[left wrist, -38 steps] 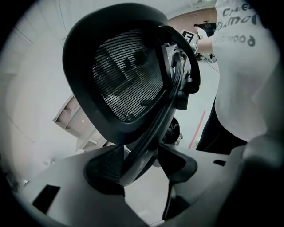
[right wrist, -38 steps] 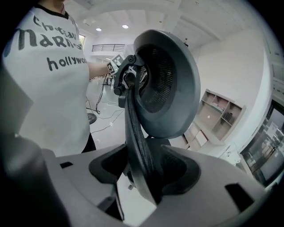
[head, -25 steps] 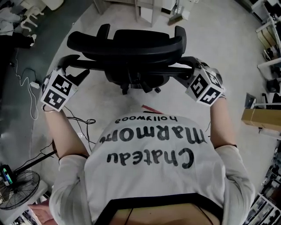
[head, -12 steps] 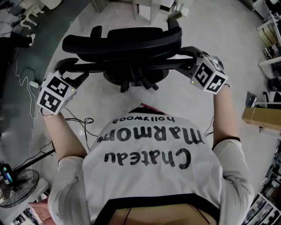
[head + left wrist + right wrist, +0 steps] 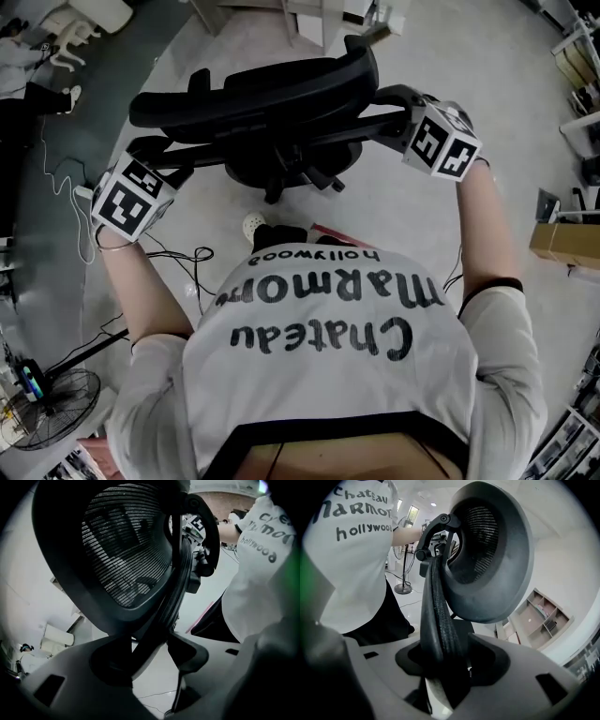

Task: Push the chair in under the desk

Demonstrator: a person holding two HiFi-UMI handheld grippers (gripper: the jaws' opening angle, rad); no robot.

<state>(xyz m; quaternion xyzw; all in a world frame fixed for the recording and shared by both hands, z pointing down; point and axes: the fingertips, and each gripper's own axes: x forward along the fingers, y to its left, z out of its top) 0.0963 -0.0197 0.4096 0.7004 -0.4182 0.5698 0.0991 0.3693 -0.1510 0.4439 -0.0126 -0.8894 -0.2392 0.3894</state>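
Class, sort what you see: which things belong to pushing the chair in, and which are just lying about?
Job in hand: chair; left gripper; right gripper, both clamped on its back.
Lying about: floor fan; cables; cardboard box.

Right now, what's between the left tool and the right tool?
The chair backrest, its edges gripped by left tool and right tool; head view.

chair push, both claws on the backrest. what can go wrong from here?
1. The right claw has just been opening its jaws round the backrest rim; it may slip off.
2. Cables lie close to the chair base; rolling over them could snag it.
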